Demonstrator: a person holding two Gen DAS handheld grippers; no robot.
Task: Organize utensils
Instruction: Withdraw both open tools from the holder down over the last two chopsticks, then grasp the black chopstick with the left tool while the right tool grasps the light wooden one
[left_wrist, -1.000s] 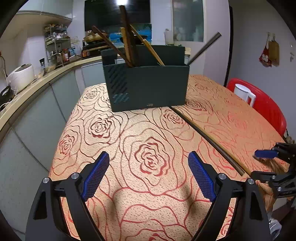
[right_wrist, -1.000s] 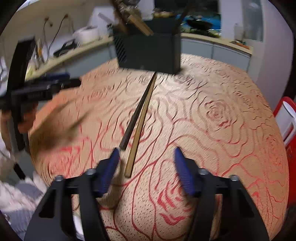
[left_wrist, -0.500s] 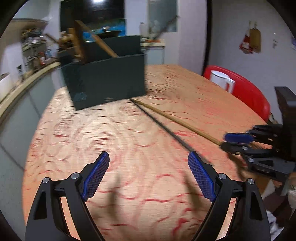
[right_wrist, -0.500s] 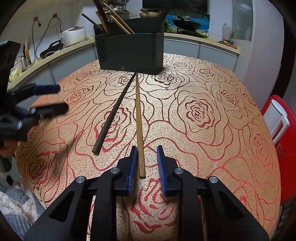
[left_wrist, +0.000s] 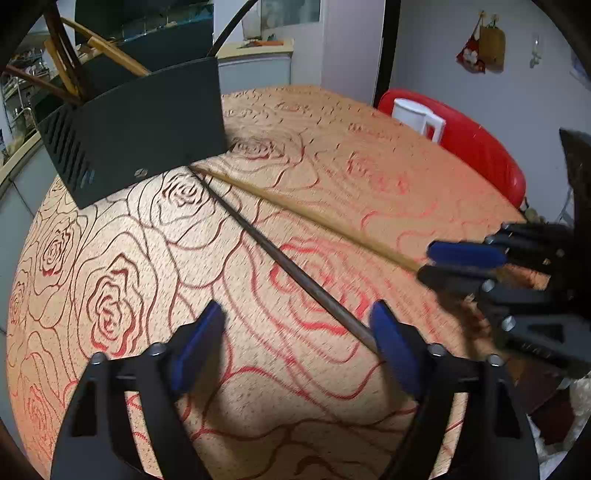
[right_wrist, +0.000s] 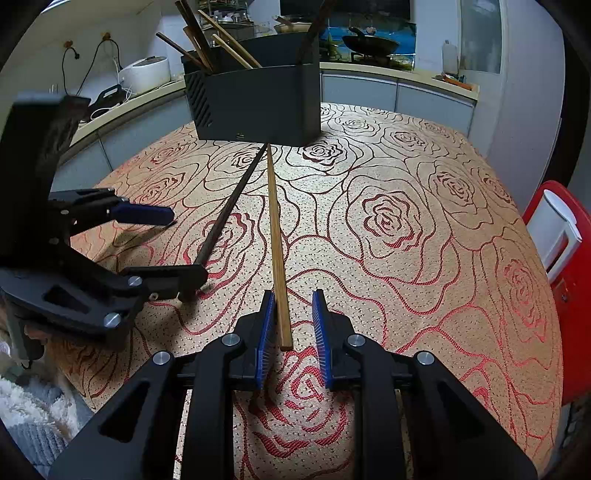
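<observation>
A dark utensil holder (right_wrist: 255, 101) with several chopsticks in it stands at the far side of the rose-patterned table; it also shows in the left wrist view (left_wrist: 140, 125). Two loose chopsticks lie on the cloth, running from the holder toward me: a light wooden one (right_wrist: 277, 243) and a dark one (right_wrist: 229, 210). My right gripper (right_wrist: 291, 314) is narrowly open, its pads either side of the light chopstick's near end (left_wrist: 321, 218), not closed on it. My left gripper (left_wrist: 295, 332) is wide open, with the dark chopstick's near end (left_wrist: 295, 273) by its right finger.
A red chair (left_wrist: 469, 144) with a white jug (left_wrist: 417, 116) on it stands at the table's right edge. A kitchen counter (right_wrist: 122, 107) with a rice cooker (right_wrist: 144, 74) runs behind the table. The tablecloth (right_wrist: 406, 221) spreads right of the chopsticks.
My left gripper has swung right and come in over the dark chopstick's near end. My right gripper has moved forward along the light chopstick and opened slightly around its end.
</observation>
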